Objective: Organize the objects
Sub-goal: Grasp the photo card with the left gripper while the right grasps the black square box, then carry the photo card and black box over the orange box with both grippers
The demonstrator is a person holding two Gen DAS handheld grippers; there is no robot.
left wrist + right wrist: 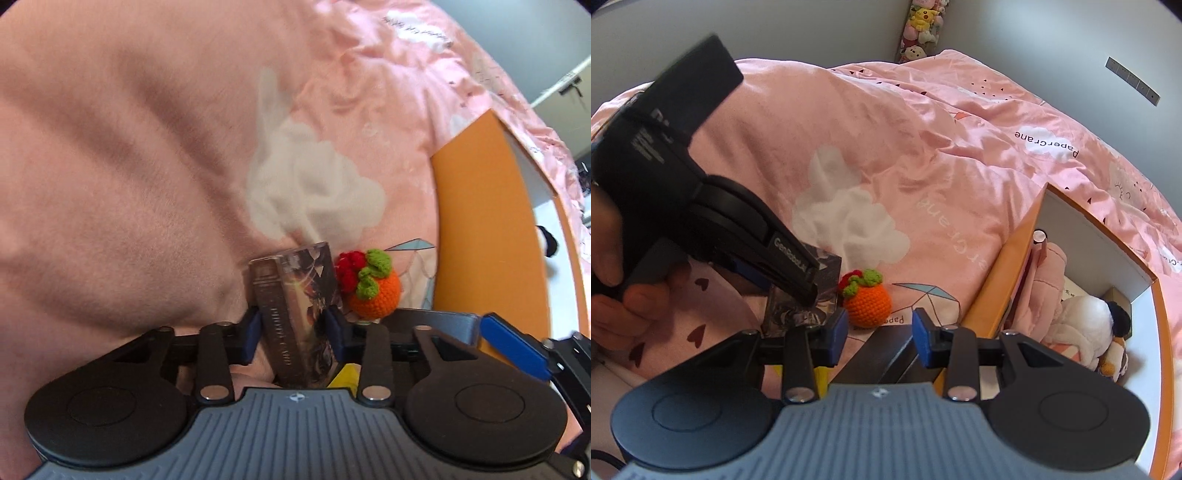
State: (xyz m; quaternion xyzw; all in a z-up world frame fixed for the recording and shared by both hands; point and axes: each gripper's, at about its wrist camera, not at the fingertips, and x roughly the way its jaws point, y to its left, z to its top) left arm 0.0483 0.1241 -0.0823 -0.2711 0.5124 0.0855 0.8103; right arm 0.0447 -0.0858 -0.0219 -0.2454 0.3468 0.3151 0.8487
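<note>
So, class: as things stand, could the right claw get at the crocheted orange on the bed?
Probably yes. The right claw is open and empty, and the crocheted orange lies just ahead on the pink bedding, nothing between; the left claw holds the box beside it.

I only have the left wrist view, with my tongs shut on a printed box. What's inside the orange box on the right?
Observer: The orange box holds a pink plush and a white plush with a black patch.
Operator: Before I bring the printed box over in the left tongs, are the right tongs holding anything?
Observer: No. The right tongs are open and empty, aimed between the crochet orange and the orange box.
</note>
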